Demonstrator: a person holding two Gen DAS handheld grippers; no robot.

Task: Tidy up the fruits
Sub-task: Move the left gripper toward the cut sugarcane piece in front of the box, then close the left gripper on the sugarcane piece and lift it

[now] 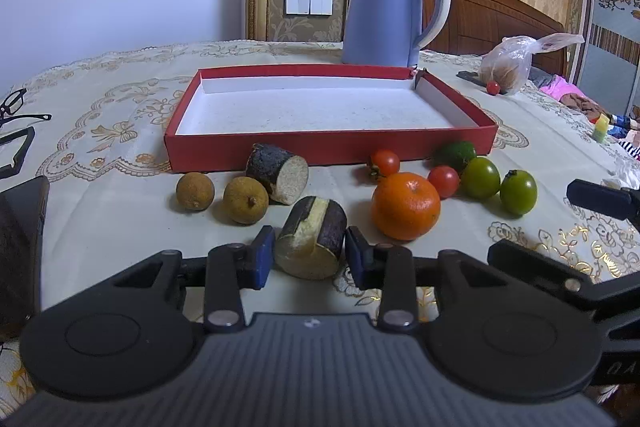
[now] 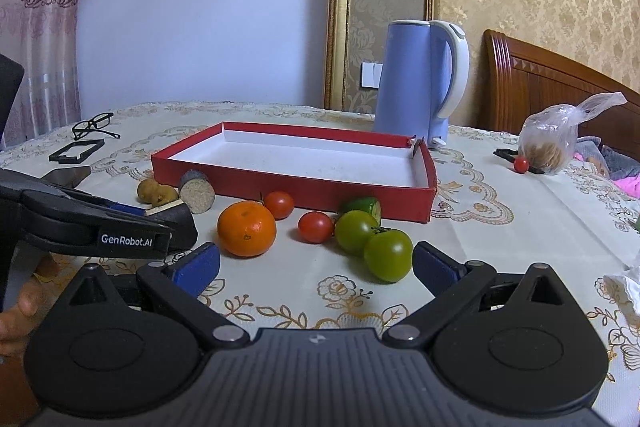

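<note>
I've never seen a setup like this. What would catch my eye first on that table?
Probably the empty red tray in the middle of the tablecloth, with the tall blue kettle behind it. In front of the tray lies a row of fruit, brightest of all the orange among red and green tomatoes. Nearest the camera, the left tool has its blue pads against a cut piece of sugarcane.

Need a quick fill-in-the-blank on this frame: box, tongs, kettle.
1. The red box has ___ fruit in it.
2. The left tongs grip the cane piece; the right tongs are ___.
3. The kettle behind the box is ___ in colour.
Missing words: no; open; blue.
</note>
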